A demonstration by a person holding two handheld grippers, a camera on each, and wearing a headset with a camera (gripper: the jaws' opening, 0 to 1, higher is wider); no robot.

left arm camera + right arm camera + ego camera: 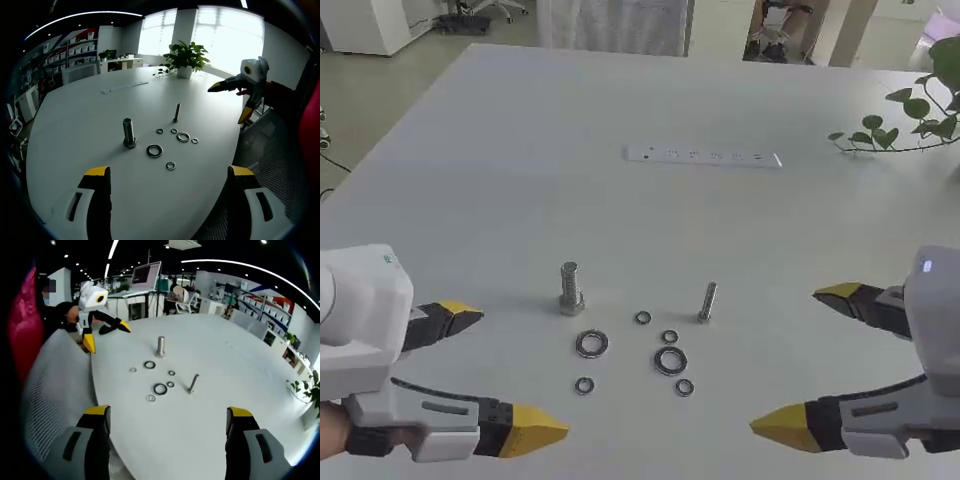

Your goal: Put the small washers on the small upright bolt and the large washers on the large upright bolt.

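A large upright bolt (570, 288) (128, 133) (160, 346) and a thin small upright bolt (707, 301) (177, 112) (193, 383) stand on the white table (620, 210). In front of them lie two large washers (591, 344) (670, 360) and several small washers (643, 318), all flat on the table. My left gripper (505, 372) (168, 171) is open at the near left, with nothing between its yellow tips. My right gripper (803, 358) (168, 411) is open at the near right, also holding nothing. Both hover short of the washers.
A white power strip (705, 156) lies further back on the table. A potted plant (910, 110) (186, 57) trails leaves at the far right edge. Office chairs and desks stand beyond the table.
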